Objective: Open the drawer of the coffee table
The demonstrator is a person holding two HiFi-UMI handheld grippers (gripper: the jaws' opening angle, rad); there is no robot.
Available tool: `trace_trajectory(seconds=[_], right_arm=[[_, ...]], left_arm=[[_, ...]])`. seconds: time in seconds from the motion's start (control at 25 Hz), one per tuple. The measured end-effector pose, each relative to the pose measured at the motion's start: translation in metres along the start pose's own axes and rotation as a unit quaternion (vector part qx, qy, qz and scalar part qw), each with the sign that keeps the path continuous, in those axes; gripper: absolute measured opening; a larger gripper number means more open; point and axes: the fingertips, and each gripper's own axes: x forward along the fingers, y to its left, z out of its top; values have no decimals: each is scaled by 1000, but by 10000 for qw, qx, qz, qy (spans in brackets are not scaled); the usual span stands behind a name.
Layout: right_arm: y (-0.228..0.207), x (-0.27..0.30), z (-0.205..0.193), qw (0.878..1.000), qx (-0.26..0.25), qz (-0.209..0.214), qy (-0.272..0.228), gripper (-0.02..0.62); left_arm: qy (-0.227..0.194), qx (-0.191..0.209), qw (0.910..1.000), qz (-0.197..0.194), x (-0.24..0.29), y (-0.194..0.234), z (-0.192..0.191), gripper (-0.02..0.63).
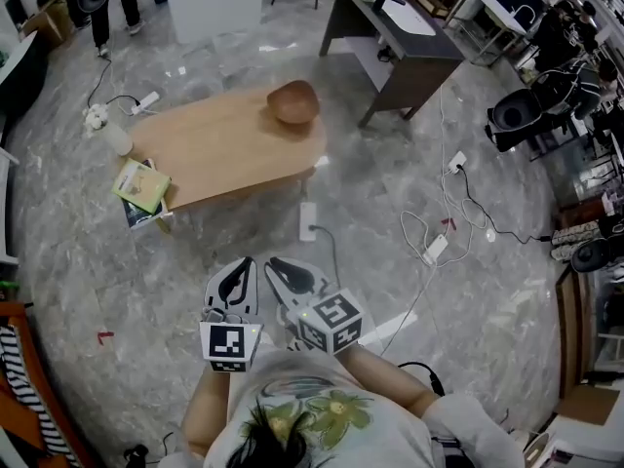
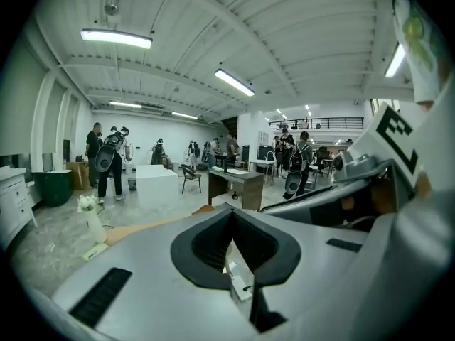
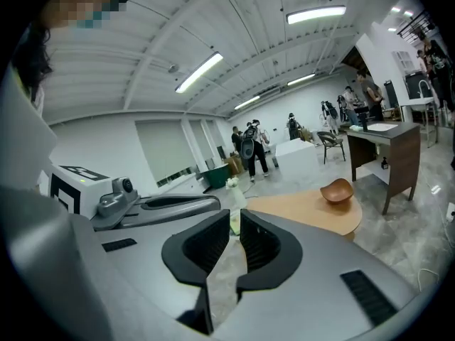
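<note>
The left gripper [image 1: 241,266] and right gripper [image 1: 277,265], both clenched on nothing, are hovering side by side at lower centre, well apart from the wooden counter [image 1: 219,149] at upper left.

Head view: from above, steeply down; bench [image 1: 224,144] well ahead, left tongs [image 1: 244,263] and right tongs [image 1: 275,263] near bottom edge. Gripper views: low, nearly level, along own jaws, very close. Shared by all three: bench, desk [image 1: 405,52], floor [image 1: 390,222].

Grey left tool [image 1: 244,264] and right tool [image 1: 275,264] bear black-and-white marker cubes [image 1: 230,346]; pale floral shirt [image 1: 322,412].
</note>
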Motion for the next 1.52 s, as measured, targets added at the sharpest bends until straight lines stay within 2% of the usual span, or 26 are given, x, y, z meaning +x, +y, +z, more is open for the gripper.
trace_trajectory(seconds=[0.16, 0.4, 0.76, 0.96, 1.2, 1.52], right_arm=[[-24, 22, 7, 9992, 121, 283, 241, 25], [-60, 44, 20, 9978, 217, 464, 409, 25], [-91, 74, 13, 9932, 394, 817, 736, 26], [-100, 92, -3, 9886, 581, 996, 968, 81], [-115, 115, -20, 9838, 959, 1006, 1128, 84], [-133, 134, -35, 9796, 1414, 825, 1170, 84]], left_arm=[[130, -64, 9998, 116, 29, 17, 3, 9], [168, -88, 9997, 179, 69, 30, 11, 9], [299, -272, 9972, 636, 97, 51, 1, 9], [457, -265, 9961, 703, 105, 58, -17, 9], [614, -251, 9956, 663, 123, 70, -36, 9], [873, -253, 9954, 298, 153, 80, -56, 9]])
